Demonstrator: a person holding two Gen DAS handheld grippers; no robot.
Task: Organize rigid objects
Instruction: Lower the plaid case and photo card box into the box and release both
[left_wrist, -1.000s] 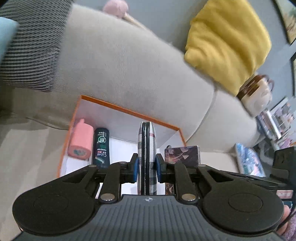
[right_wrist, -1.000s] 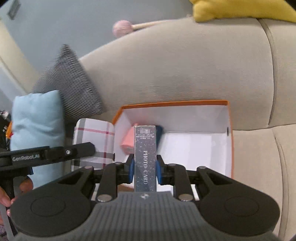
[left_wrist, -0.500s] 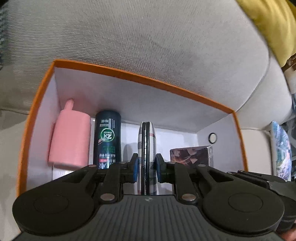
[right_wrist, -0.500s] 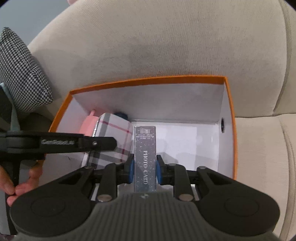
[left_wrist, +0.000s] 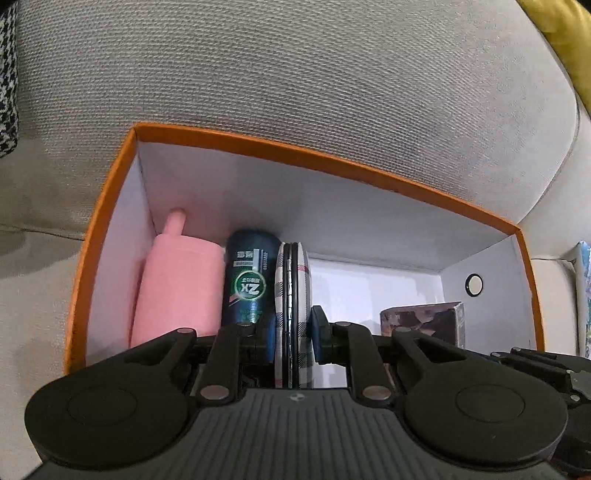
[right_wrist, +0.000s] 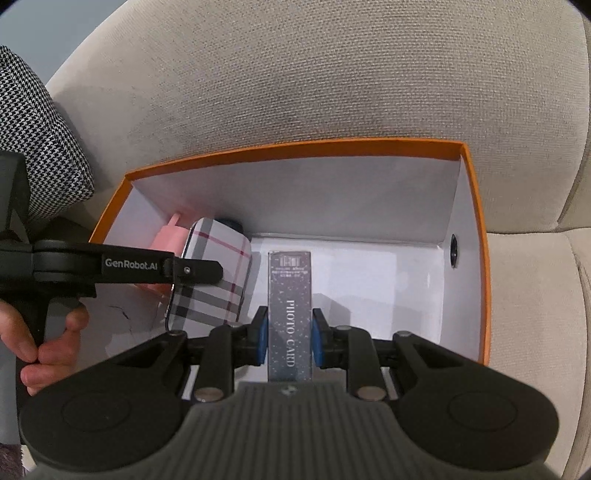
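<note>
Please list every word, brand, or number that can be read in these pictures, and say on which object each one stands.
"PHOTO CARD": on the dark box held in the right hand-held gripper.
"GenRobot.AI": on the side of the left hand-held gripper.
"ZX": in the green circle on the dark bottle in the orange box.
Small print above "ZX" and at the dark box's top: too small to read.

An orange-rimmed box (right_wrist: 476, 236) with white inner walls was set on a beige sofa seat against the backrest. A pink bottle (left_wrist: 177, 291) and a dark blue-green "ZX" bottle (left_wrist: 249, 280) were laid side by side along its left wall. A plaid-patterned flat case (right_wrist: 214, 277) was held on edge just beside the dark bottle. A grey "PHOTO CARD" box (right_wrist: 290, 314) was held on edge over the box's middle.
</note>
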